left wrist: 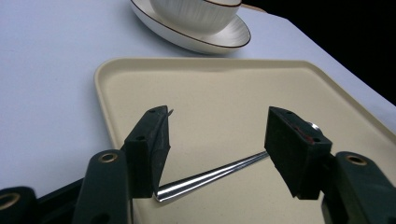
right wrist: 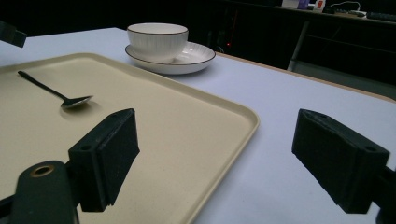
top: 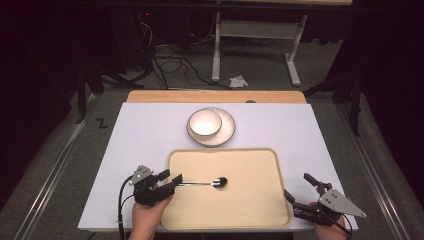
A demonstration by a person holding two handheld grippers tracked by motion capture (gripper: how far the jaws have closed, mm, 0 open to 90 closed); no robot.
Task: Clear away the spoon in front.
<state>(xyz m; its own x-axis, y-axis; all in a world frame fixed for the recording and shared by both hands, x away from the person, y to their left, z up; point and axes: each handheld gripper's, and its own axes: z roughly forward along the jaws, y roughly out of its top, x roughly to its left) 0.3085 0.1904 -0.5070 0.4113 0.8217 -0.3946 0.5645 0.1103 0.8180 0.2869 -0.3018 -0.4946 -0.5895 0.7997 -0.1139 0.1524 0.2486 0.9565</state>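
Note:
A metal spoon (top: 206, 183) lies on the beige tray (top: 250, 165), bowl end to the right. My left gripper (top: 170, 177) stands open at the tray's left edge, one jaw on each side of the handle's end. In the left gripper view the spoon handle (left wrist: 210, 176) runs along the tray floor (left wrist: 224, 88) between the parted jaws of the left gripper (left wrist: 219, 135). My right gripper (top: 297, 185) is open at the tray's front right corner and holds nothing. In the right gripper view the right gripper (right wrist: 224, 144) spans the tray rim (right wrist: 243, 121), with the spoon (right wrist: 65, 95) farther off.
A white ribbed bowl (top: 204, 122) sits on a white plate (top: 227, 131) just behind the tray, on the white table top (top: 140, 135). The bowl (right wrist: 158, 42) and plate (right wrist: 196, 56) are also in the right gripper view. Desk legs and cables lie on the floor beyond.

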